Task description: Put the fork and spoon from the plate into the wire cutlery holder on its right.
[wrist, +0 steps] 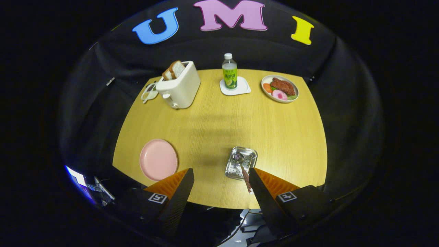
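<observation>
The pink plate (158, 159) lies near the table's front edge, just ahead of my left finger, and its surface is bare. To its right stands the metal perforated cutlery holder (241, 163), just ahead of my right finger. One utensil with a brown handle (245, 176) rests in the holder, its metal head inside and its handle sticking out toward me along the inner edge of my right finger. I cannot tell whether it is the fork or the spoon. My gripper (220, 171) hangs above the front of the table, open, with nothing between its fingers.
At the back of the yellow wooden table (219, 120) stand a white toaster (181, 85) with bread slices, a green-labelled bottle (229, 72) on a white coaster, and a plate of food (280, 89). A small white dish (149, 93) sits left of the toaster.
</observation>
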